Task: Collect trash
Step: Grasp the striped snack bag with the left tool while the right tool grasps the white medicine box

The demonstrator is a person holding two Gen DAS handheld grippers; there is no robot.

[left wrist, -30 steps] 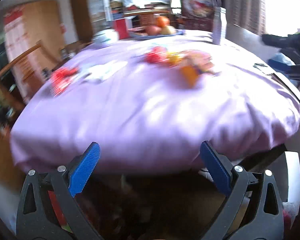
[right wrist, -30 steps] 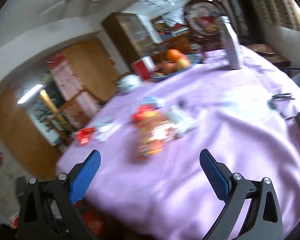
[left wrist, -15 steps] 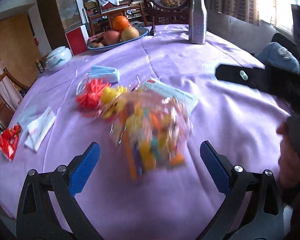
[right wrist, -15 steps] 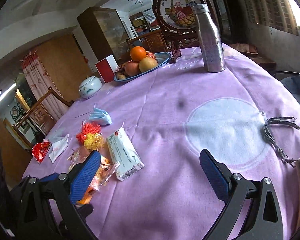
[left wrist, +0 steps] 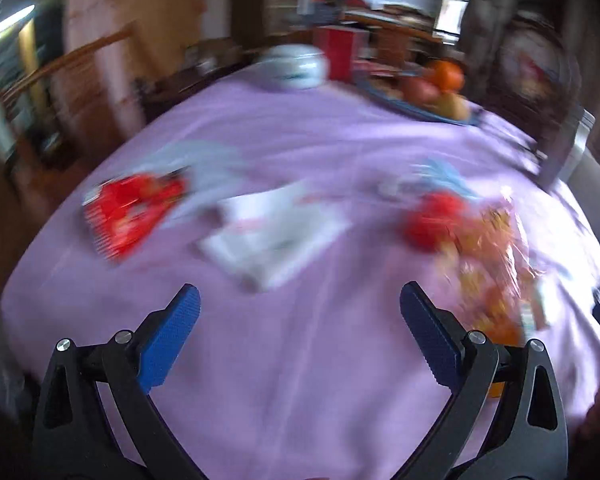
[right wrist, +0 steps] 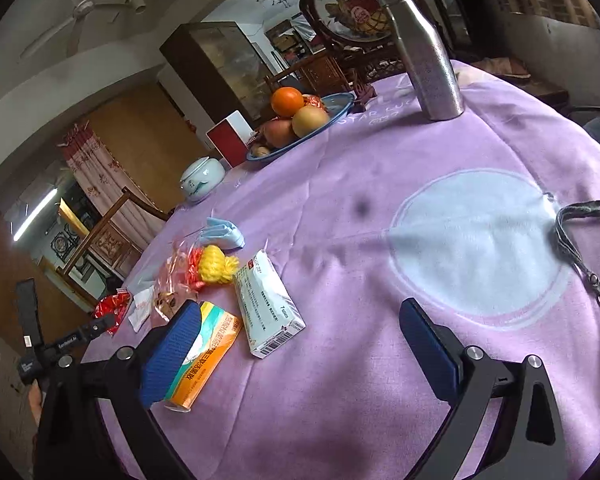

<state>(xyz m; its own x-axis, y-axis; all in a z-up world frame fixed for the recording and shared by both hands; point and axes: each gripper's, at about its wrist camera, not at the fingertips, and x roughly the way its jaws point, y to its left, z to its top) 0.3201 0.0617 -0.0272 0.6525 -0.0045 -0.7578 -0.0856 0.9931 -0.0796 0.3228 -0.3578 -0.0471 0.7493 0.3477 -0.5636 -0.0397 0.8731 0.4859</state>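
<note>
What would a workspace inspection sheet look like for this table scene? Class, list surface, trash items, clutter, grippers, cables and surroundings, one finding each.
Surface: purple tablecloth, pale round patch.
Job's things: white box, orange box, blue face mask, red wrapper.
Clutter: fruit plate, metal bottle, white jar.
Grippers: left gripper and right gripper open, empty.
Cables: grey lanyard at table edge.
Surroundings: wooden cabinet, ceiling fan.

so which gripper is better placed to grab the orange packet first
Right. The orange packet lies just past the open right gripper, beside its left finger. The open left gripper faces bare tablecloth, with the wrappers farther off.
</note>
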